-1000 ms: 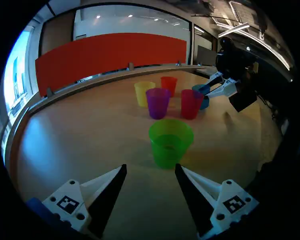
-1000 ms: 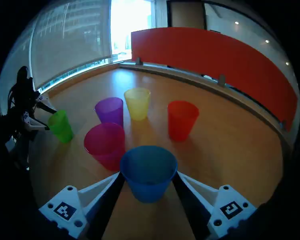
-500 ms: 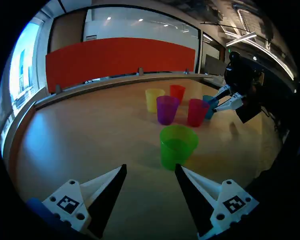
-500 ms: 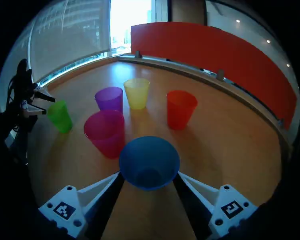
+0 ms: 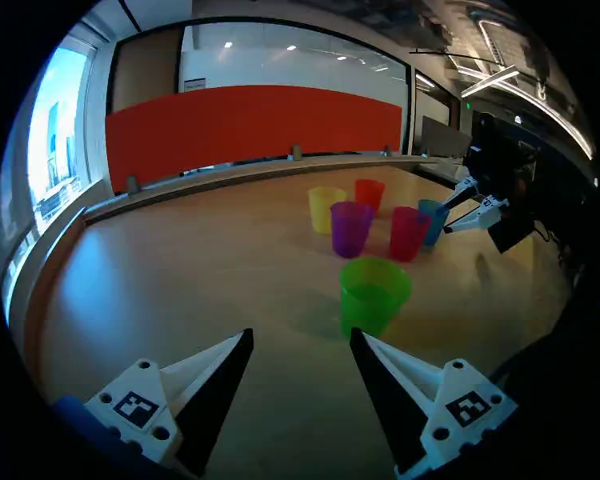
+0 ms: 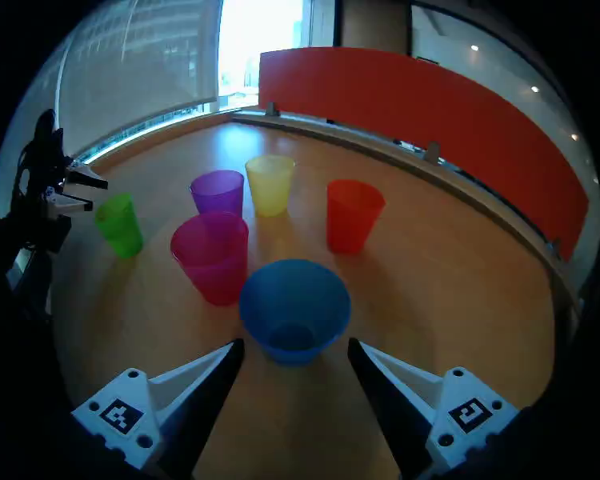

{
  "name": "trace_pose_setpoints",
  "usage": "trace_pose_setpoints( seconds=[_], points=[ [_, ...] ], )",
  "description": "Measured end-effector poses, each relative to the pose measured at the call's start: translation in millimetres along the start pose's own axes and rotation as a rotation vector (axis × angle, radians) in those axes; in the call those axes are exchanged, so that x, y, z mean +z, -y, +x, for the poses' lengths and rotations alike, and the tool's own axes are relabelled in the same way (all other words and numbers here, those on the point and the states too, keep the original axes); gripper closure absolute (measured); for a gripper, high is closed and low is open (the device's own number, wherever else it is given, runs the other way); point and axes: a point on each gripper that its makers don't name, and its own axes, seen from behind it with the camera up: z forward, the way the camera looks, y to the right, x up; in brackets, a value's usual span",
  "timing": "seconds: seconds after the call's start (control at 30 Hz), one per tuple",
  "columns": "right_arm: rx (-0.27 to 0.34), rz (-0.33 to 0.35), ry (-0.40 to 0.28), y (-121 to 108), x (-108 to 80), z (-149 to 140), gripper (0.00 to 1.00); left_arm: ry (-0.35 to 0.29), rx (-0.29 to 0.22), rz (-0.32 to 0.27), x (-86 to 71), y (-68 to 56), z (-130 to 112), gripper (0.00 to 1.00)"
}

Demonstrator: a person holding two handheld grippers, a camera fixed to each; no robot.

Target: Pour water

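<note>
A green cup [image 5: 374,294] stands on the wooden table [image 5: 180,272], just ahead and to the right of my left gripper [image 5: 300,346], which is open with nothing between its fingers. In the right gripper view a blue cup [image 6: 294,308] stands upright directly in front of my right gripper [image 6: 294,352]. That gripper is open, and its fingertips are just short of the cup. The left gripper view shows the blue cup [image 5: 433,221] far off, with the right gripper [image 5: 454,218] beside it. The right gripper view shows the green cup [image 6: 119,224] next to the distant left gripper [image 6: 92,192].
Between the two stand a magenta cup [image 6: 210,256], a purple cup [image 6: 217,192], a yellow cup [image 6: 270,184] and a red cup [image 6: 353,214], close together. A red partition [image 6: 428,104] runs along the table's far edge. A person's dark form is behind each distant gripper.
My right gripper has opened slightly and drawn back from the blue cup, which was between its fingers. My left gripper has backed away from the green cup and swung left.
</note>
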Motion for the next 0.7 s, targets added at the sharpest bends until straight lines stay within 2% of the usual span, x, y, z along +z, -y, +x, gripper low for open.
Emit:
trace_pose_setpoints(
  seconds=[0.3, 0.7],
  points=[
    [0.030, -0.033, -0.045, 3, -19.1, 3, 0.00, -0.030, 0.008, 0.045, -5.3, 13.8, 7, 0.10],
    [0.048, -0.123, -0.112, 7, -43.6, 6, 0.00, -0.098, -0.008, 0.117, -11.1, 35.7, 24, 0.11]
  ],
)
